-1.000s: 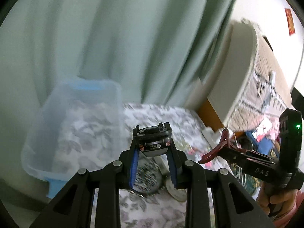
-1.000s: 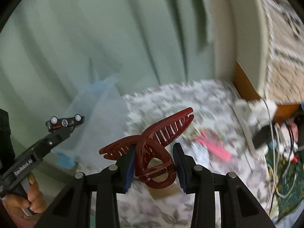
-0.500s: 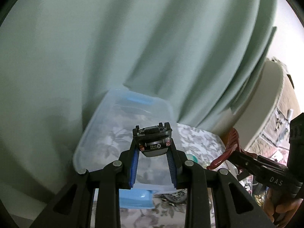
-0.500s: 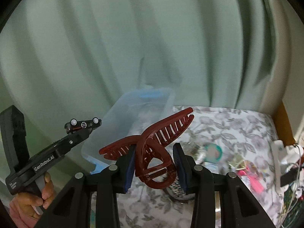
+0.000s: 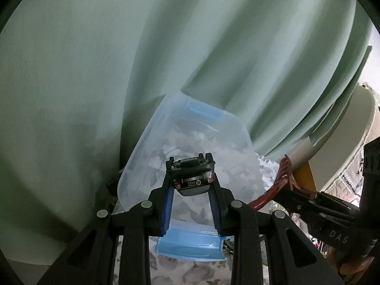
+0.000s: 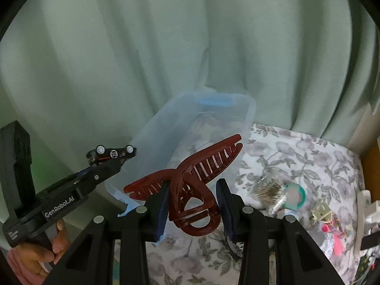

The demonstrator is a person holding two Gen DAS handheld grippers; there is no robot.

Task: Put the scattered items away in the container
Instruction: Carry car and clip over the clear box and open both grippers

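Note:
My left gripper (image 5: 191, 187) is shut on a small black toy car (image 5: 190, 176), held above the near end of a clear plastic bin (image 5: 152, 147) with blue handles. My right gripper (image 6: 195, 204) is shut on a dark red hair claw clip (image 6: 190, 185), held in the air just right of the bin (image 6: 166, 133). The car also shows in the right wrist view (image 6: 111, 153), and the clip in the left wrist view (image 5: 282, 178). I see only the floral pattern through the bin's floor.
The bin stands on a floral cloth (image 6: 308, 156) against a green curtain (image 6: 166, 47). A pack of cotton swabs (image 6: 270, 190), a teal round item (image 6: 294, 194), a small gold item (image 6: 320, 211) and pink bits (image 6: 334, 237) lie on the cloth at right.
Both grippers have swung left from the scattered items toward the bin, keeping hold of the car and the clip. The bin is now centred and closer in both views.

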